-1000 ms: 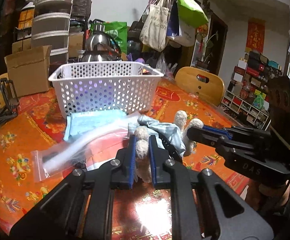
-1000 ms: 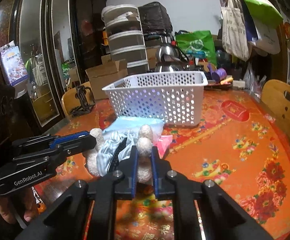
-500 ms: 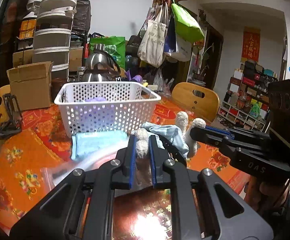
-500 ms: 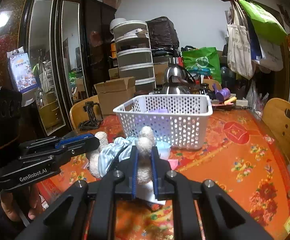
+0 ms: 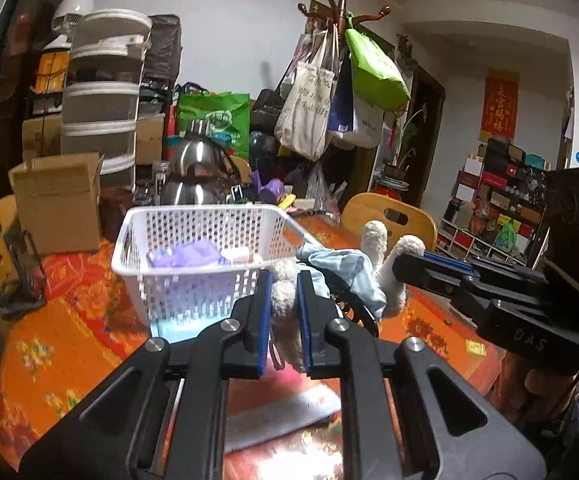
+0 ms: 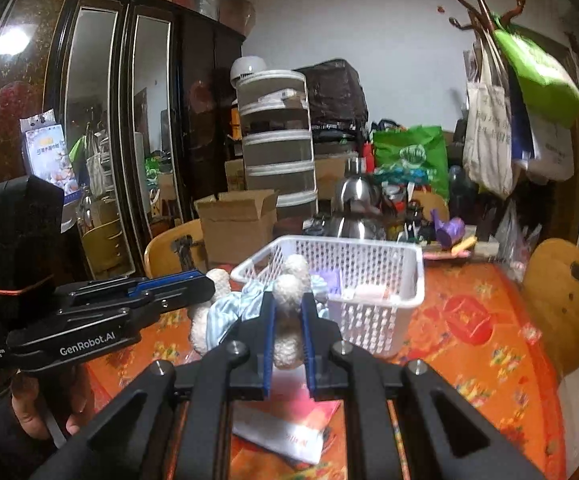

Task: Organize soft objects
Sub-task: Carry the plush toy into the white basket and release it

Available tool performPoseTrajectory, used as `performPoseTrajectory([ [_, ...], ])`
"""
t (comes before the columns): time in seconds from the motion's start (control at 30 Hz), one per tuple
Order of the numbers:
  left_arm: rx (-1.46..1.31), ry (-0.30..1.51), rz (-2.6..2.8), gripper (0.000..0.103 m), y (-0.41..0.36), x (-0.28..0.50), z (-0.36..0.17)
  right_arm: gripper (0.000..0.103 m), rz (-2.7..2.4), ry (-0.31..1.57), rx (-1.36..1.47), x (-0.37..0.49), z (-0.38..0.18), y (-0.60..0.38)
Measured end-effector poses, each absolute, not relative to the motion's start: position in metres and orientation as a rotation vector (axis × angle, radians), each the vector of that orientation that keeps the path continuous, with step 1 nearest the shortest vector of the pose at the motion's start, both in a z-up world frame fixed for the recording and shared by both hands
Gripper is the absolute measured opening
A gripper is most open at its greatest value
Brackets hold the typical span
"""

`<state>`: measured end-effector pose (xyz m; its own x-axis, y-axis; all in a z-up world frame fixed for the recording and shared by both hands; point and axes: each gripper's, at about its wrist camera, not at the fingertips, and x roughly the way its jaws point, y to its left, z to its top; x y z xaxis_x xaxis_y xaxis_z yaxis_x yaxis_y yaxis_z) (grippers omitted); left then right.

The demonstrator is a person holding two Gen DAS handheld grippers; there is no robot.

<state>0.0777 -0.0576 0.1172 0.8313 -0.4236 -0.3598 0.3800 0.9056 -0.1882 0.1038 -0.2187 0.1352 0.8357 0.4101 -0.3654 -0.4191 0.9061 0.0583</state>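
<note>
**Plush toy airborne, basket drop pending**

Both grippers are clamped on one item: a cream fleecy plush toy in a pale blue cloth garment [image 5: 339,268]. The left gripper [image 5: 283,300] has its blue-padded jaws pinched tight on one woolly limb. The right gripper [image 6: 287,312] pinches another limb the same way. The toy hangs between the two tools, clear of the round table with the orange floral cloth [image 5: 53,356], at about 12 o'clock from each camera.

The white perforated plastic basket [image 5: 193,264] sits on the table just beyond the toy, at roughly 11 o'clock in the left wrist view and 1 o'clock in the right. It already holds a crumpled purple soft item [image 5: 187,256] and a small pale pink piece [image 6: 365,292], so part of the sorting looks done.

Left to do, by the look of it: carry the toy over the near rim and let go into the basket. A light blue flat packet [image 5: 177,326] lies against the basket's base, and a pink-and-white flat pouch [image 6: 289,428] lies under the grippers at 6 o'clock. Whether these count as soft objects to be put away cannot be told.

Judged progress: around the middle, with the current item lifted but not placed.
</note>
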Motion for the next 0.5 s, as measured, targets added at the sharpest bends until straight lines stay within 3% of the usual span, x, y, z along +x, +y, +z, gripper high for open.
performPoseTrajectory([
  [0.27,-0.153,0.391,-0.407,0.011,-0.061,0.138,0.179,0.01,0.435,0.385,-0.012,0.174,0.181,-0.219],
  [0.5,-0.157,0.473,-0.368,0.011,-0.076,0.234,0.196,0.01,0.368,0.469,-0.032,0.254,0.175,-0.224],
])
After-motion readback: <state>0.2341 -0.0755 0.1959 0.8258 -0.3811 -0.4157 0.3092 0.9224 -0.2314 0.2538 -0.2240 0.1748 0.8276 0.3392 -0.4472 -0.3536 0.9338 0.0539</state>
